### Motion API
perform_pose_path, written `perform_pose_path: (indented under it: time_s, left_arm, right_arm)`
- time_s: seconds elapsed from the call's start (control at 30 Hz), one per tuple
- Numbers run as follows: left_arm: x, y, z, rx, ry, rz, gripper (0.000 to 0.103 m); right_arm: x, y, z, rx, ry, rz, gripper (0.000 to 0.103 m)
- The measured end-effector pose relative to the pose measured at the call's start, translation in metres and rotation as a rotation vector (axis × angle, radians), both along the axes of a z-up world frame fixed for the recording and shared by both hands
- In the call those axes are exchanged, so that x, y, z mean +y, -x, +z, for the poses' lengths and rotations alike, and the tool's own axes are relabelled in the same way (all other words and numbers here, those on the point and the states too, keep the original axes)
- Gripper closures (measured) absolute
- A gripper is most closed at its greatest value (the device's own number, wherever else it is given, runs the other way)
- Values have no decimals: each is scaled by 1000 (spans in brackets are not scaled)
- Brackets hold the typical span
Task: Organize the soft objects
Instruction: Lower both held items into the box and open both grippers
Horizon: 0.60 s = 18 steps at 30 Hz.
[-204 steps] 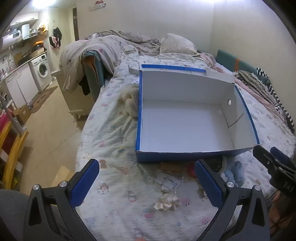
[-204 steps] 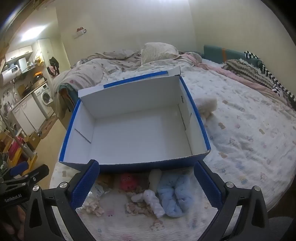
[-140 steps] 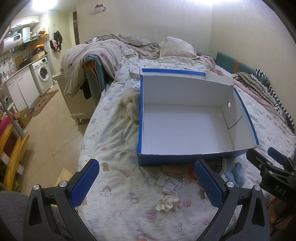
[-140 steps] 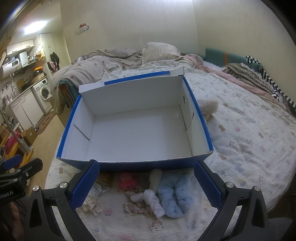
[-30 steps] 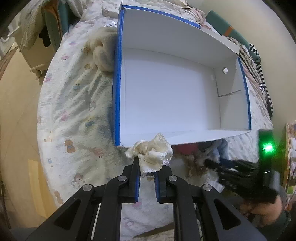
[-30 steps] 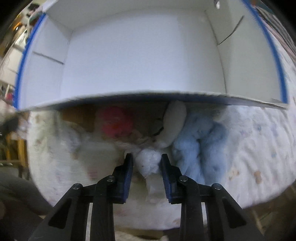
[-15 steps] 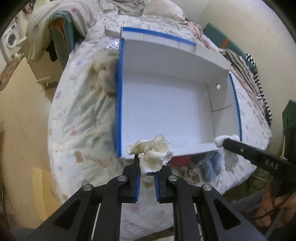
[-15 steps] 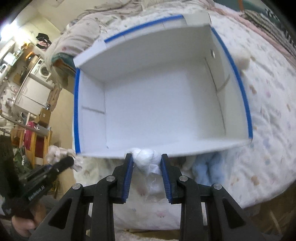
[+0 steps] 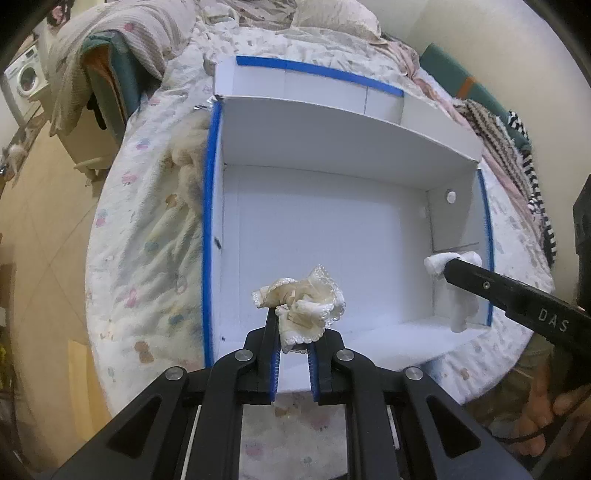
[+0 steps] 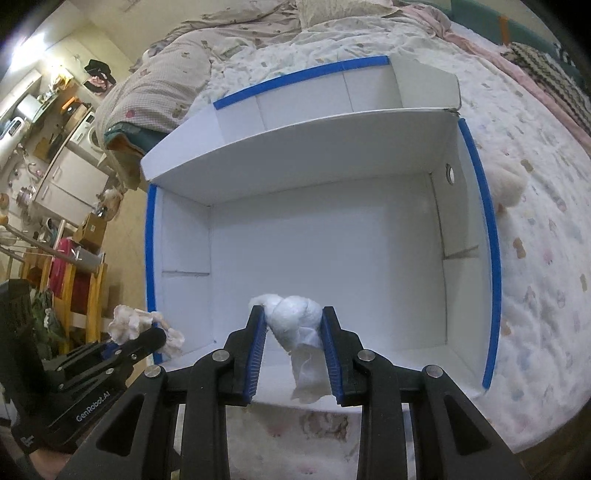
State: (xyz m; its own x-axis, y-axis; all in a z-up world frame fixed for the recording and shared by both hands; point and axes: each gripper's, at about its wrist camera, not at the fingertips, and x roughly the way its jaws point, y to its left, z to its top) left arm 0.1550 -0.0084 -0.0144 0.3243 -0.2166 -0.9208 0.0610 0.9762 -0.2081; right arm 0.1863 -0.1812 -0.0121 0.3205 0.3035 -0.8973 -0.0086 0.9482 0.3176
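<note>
An open box, white inside with blue edges, lies on the bed with nothing in it. My left gripper is shut on a cream lace-trimmed scrunchie, held above the box's near left part. My right gripper is shut on a white soft cloth bundle, its loose end hanging down, above the near wall. In the right wrist view the left gripper and the cream scrunchie sit at the box's near left corner. In the left wrist view the white bundle hangs by the right wall.
A cream fluffy item lies against the box's left outer wall, and a pale plush lies right of the box. Rumpled bedding and a pillow fill the far bed. The floor and a washing machine are to the left.
Both grippers rose with their loads from the bed in front of the box to above its near wall. The pile of soft items in front of the box has dropped from view.
</note>
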Motion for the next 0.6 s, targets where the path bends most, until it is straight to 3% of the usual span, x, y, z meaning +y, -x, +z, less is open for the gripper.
perform_pose_path:
  time_s: [0.37, 0.5, 0.6]
  left_arm:
    - [-29, -28, -39, 37, -37, -37, 91]
    - [-39, -28, -50, 36, -97, -58, 91]
    - [-40, -29, -55, 49, -91, -55, 91]
  right_arm:
    - [-23, -17, -58, 74, -88, -69, 71]
    - [-18, -20, -69, 86, -76, -57, 71]
    - [-16, -20, -77, 112, -81, -53, 71]
